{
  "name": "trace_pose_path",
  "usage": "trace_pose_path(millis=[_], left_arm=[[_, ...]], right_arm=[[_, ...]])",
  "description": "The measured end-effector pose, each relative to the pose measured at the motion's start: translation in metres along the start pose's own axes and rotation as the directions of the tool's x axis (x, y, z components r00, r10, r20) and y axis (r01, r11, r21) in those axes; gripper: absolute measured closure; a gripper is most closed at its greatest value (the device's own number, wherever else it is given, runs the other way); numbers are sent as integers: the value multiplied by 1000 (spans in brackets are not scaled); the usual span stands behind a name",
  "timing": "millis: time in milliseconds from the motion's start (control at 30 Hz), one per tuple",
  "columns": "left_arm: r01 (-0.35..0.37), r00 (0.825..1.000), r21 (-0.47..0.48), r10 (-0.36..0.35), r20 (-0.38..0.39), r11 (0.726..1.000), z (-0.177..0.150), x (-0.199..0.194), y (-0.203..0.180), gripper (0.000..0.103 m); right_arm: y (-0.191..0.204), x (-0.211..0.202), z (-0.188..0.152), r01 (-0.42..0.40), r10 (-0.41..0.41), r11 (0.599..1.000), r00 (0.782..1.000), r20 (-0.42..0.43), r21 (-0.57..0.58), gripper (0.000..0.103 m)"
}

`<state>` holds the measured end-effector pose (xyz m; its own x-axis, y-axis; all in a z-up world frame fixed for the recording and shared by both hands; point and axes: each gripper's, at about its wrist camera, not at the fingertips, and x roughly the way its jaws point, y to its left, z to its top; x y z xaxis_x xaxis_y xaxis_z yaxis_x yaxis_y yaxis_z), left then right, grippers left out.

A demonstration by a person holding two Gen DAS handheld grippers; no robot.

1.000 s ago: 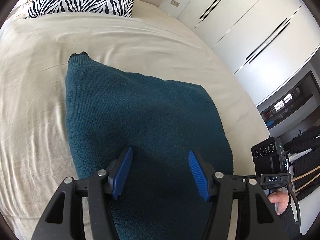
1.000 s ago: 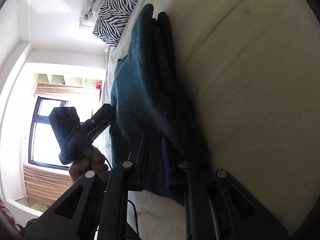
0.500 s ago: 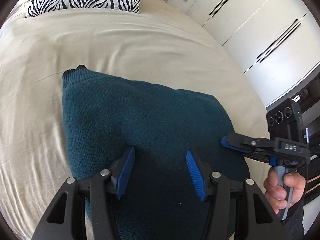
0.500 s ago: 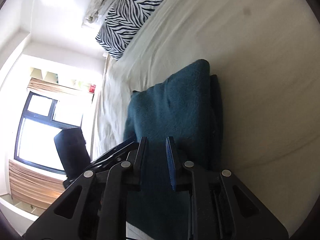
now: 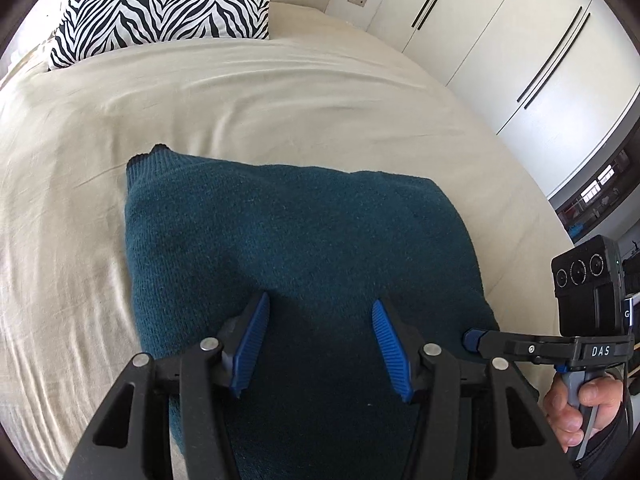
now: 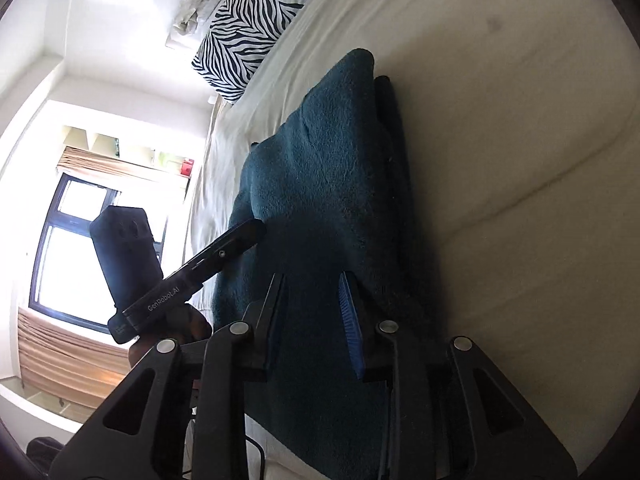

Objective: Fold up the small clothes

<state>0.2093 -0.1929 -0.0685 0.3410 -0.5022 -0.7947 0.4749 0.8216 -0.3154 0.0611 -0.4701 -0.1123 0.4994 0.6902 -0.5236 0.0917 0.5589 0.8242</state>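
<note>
A folded dark teal knit garment (image 5: 296, 248) lies flat on the cream bed sheet (image 5: 280, 104). My left gripper (image 5: 320, 340) is open just above its near part, holding nothing. My right gripper shows at the garment's right edge in the left wrist view (image 5: 472, 336). In the right wrist view the right gripper (image 6: 316, 316) is open over the garment (image 6: 328, 184), its jaws apart with nothing between them. The layers of the fold show along the garment's right edge there. The left gripper (image 6: 256, 232) enters that view from the left.
A zebra-print pillow (image 5: 160, 8) lies at the head of the bed. White wardrobe doors (image 5: 500, 40) stand to the right of the bed. A window (image 6: 68, 248) with tan curtains is on the far side.
My right gripper has opened and let go of the garment's folded edge. The garment now lies flat and squarer on the sheet. My left gripper has stayed open above it.
</note>
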Motion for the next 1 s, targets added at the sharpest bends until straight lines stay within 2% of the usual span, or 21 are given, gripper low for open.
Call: trace_pose_path(millis=[67, 133, 167, 200, 267, 333, 433, 633, 767, 1000], left_arm=[[-20, 1000, 13, 20, 7, 1000, -1, -3, -4, 46], [-54, 998, 34, 53, 20, 998, -4, -10, -10, 46], [-70, 997, 41, 69, 28, 997, -6, -15, -13, 46], [-84, 996, 42, 83, 39, 996, -8, -21, -15, 46], [-119, 991, 48, 116, 63, 992, -13, -34, -18, 44], [-152, 985, 49, 147, 89, 987, -20, -46, -17, 39], [-188, 977, 45, 183, 107, 981, -29, -59, -9, 37], [-228, 971, 15, 227, 70, 973, -40, -59, 11, 34], [-232, 970, 4, 231, 71, 973, -46, -58, 14, 26], [-232, 967, -56, 236, 95, 971, -52, -65, 22, 23]], right_arm=[[2, -12, -3, 0, 0, 1000, 1000, 24, 30, 78], [15, -29, -6, 23, -22, 1000, 997, 75, -9, 72], [22, -37, -8, 42, -39, 999, 994, 102, -33, 54], [29, -45, -8, 66, -58, 996, 990, 132, -53, 41], [42, -57, -8, 122, -103, 988, 978, 179, -99, 31], [46, -59, -3, 157, -135, 981, 975, 177, -116, 31], [37, -57, 1, 193, -178, 977, 971, 160, -85, 31], [14, -32, 11, 250, -245, 967, 963, 111, -37, 31], [7, -17, 18, 240, -236, 970, 968, 87, -34, 31], [12, 5, 29, 239, -236, 968, 971, 46, -77, 32]])
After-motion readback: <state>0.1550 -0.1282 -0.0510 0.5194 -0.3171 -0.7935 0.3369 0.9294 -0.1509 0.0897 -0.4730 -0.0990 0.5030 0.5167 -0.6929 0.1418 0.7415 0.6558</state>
